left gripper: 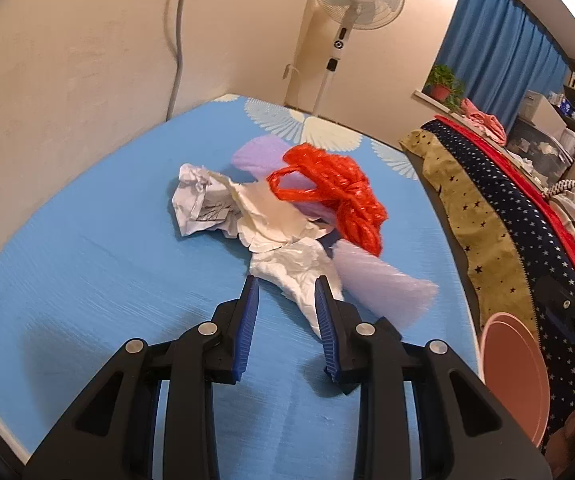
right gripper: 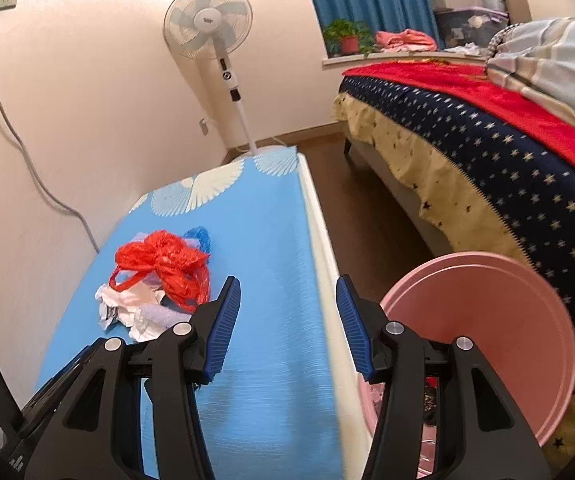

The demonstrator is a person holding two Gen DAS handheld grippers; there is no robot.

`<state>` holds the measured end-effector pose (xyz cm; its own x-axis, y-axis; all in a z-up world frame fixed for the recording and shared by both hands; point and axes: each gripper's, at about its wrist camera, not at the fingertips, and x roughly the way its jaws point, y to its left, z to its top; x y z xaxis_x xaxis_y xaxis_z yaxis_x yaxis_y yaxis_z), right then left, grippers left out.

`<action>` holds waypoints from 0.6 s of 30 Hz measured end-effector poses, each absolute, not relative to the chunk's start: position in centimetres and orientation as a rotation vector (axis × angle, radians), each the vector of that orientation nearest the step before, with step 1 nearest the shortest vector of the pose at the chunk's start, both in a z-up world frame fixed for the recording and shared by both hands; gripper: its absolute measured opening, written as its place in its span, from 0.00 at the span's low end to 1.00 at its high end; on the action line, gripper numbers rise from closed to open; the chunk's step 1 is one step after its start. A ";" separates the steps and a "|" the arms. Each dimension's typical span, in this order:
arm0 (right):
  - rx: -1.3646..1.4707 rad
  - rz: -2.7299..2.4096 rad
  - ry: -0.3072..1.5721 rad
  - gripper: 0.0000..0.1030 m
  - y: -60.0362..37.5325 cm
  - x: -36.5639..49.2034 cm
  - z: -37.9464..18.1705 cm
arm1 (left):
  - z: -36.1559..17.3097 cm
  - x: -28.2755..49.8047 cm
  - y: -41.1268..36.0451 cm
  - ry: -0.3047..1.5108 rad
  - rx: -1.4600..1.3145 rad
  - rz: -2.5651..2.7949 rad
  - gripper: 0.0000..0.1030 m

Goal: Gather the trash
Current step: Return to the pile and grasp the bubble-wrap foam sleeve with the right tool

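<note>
Left wrist view: black left gripper with blue pads (left gripper: 286,288) gapes, nothing held, its tips straddling the near end of white crumpled tissue (left gripper: 299,272) on the blue-covered table (left gripper: 107,264), crinkled red plastic bag (left gripper: 335,192) beyond. Right wrist view: right gripper (right gripper: 287,292) gapes empty; trash lies front-left, round pink plastic bin (right gripper: 483,320) right.

Left wrist cam: low, close, facing trash pile (left gripper: 283,204). Right wrist cam: farther back. Both share pile, fan (right gripper: 207,20).

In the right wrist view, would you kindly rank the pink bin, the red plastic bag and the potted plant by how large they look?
1. pink bin, though it sits closest to the camera.
2. red plastic bag.
3. potted plant, far off on the windowsill, so its true size is unsure.
</note>
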<state>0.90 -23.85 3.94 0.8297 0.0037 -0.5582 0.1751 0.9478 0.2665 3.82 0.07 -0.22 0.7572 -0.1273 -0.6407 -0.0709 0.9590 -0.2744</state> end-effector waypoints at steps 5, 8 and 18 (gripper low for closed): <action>0.313 -0.036 0.605 0.49 -22.7 2.4 2.9 | -1.4 5.1 0.7 0.735 -0.310 -0.013 0.28; 0.306 0.023 0.616 0.49 -21.6 3.5 2.3 | -2.0 5.9 1.6 0.750 -0.340 -0.004 0.28; 0.254 0.185 0.688 0.49 -17.6 6.3 0.0 | -3.6 7.6 2.7 0.786 -0.436 -0.017 0.28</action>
